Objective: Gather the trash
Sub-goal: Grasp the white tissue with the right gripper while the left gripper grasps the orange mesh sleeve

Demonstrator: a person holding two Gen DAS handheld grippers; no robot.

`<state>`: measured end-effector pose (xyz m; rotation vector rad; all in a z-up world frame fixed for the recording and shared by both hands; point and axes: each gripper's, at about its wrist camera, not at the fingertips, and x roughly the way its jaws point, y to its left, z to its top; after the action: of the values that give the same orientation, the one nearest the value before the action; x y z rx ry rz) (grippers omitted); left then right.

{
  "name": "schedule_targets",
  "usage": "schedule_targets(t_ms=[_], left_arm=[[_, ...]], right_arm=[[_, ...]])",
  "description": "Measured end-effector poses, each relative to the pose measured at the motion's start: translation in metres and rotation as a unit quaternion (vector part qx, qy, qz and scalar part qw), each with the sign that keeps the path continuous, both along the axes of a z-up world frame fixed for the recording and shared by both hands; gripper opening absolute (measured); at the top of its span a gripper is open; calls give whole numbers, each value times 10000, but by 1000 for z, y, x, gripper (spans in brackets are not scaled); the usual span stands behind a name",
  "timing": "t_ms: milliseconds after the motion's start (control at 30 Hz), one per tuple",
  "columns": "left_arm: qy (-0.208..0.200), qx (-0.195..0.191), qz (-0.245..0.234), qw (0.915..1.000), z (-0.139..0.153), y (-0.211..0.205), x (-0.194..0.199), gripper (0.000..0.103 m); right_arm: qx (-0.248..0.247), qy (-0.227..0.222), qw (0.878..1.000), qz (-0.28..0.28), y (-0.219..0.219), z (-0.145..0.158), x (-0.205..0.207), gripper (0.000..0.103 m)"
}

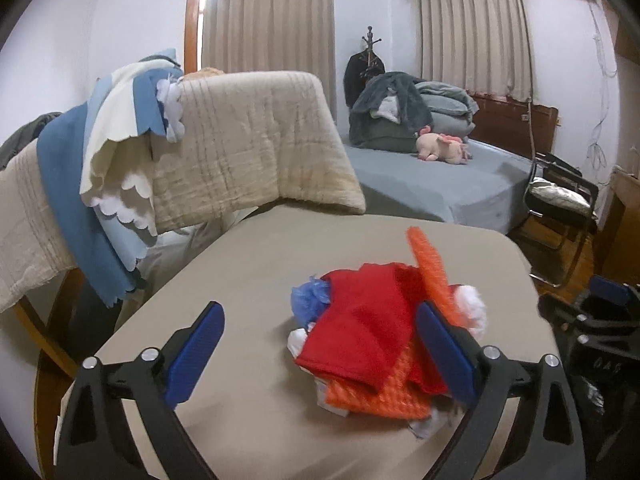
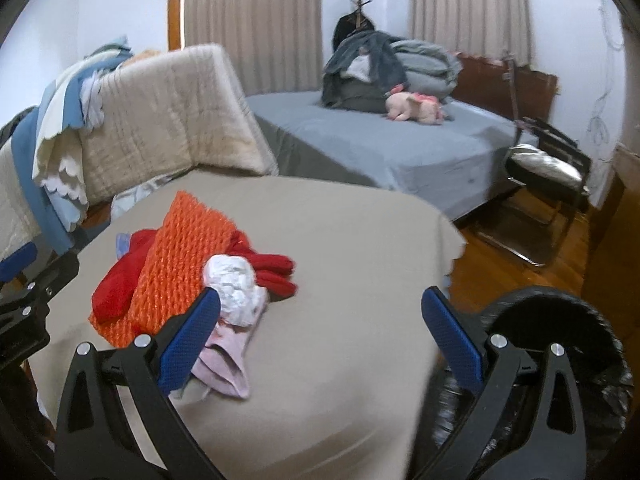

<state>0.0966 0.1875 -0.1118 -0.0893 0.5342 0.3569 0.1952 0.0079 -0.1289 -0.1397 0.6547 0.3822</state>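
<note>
Both grippers spread, empty: left gripper [image 1: 320, 344] w/ trash heap [image 1: 376, 344] between its jaws, right gripper [image 2: 322, 332] just beside it. Heap sits mid-table [image 2: 340, 240]; bin bag [image 2: 560, 344] off the table's right edge. Risk: loose layered pile, so a shallow pinch prob lifts only the red cloth [image 1: 356, 320], and crumpled tissue [image 2: 234, 284] drops.

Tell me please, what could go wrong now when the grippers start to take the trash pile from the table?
1. The pile is tangled: the orange mesh lies over the red cloth, so one grab may drag several pieces and drop some.
2. The crumpled white paper sits loose on top and could roll off.
3. The black bin bag stands below the table edge, so a carried piece may miss it.
</note>
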Motion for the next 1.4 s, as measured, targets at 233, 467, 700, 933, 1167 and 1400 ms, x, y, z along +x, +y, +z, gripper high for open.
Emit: schedule_targets(t_ms=[233, 467, 700, 933, 1167, 1400], left_arm=[[107, -121, 76, 9998, -14, 19, 15, 89], [147, -205, 22, 9997, -17, 24, 21, 87], [155, -323, -228, 9991, -14, 12, 26, 77], [165, -407, -597, 9973, -9, -11, 31, 68], [339, -445, -944, 9940, -15, -37, 42, 59], [754, -458, -1133, 9896, -35, -58, 60, 33]], right_arm=[[-112, 197, 9990, 387, 36, -20, 23, 87], [126, 702, 9935, 892, 51, -39, 38, 60], [448, 985, 9845, 1377, 58, -42, 38, 24], [601, 865, 9866, 1248, 39, -28, 31, 22], [512, 734, 9912, 977, 8, -20, 32, 22], [543, 778, 9929, 724, -21, -23, 35, 22]])
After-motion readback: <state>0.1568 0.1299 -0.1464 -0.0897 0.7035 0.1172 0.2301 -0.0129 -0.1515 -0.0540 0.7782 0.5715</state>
